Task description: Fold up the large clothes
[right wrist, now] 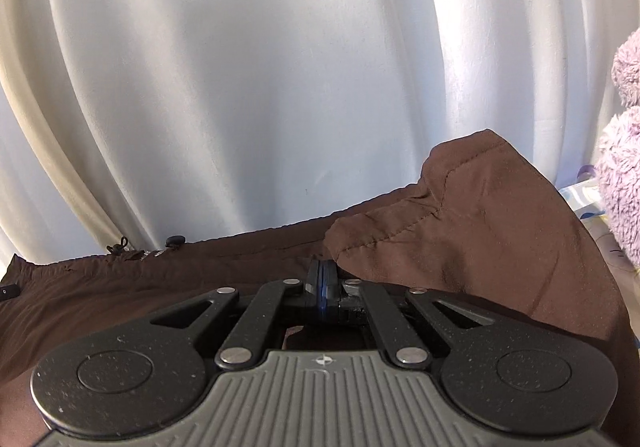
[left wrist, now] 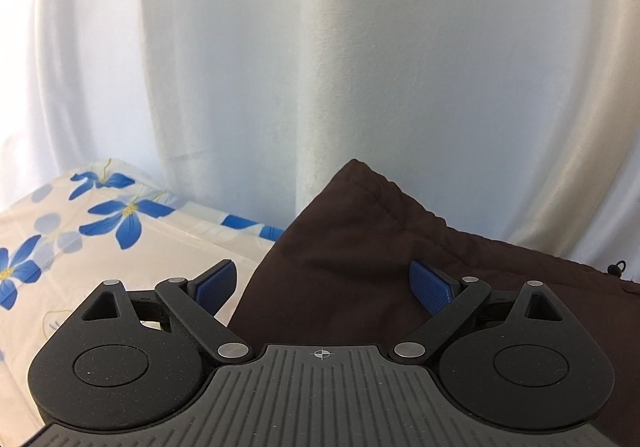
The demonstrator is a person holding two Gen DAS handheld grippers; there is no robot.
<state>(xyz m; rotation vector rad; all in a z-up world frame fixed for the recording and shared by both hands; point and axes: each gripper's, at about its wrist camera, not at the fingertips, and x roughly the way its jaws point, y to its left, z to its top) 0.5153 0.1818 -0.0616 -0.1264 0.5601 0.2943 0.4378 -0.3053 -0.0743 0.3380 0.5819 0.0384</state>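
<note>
Left wrist: left tool (left wrist: pixel 322 285) spread wide over brown garment (left wrist: pixel 360 247). Right tool (right wrist: pixel 325 287) closed, pads together.

— Any writing, labels or numbers to read in either view?
— None. The only sign is a small crosshair mark on the ribbed body of the left gripper (left wrist: pixel 323 289) and the right gripper (right wrist: pixel 323 279).

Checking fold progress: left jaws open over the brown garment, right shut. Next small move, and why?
Probably close the left gripper on the brown garment: its jaws stand open astride a raised fold, while the right gripper is shut at the fabric.
</note>
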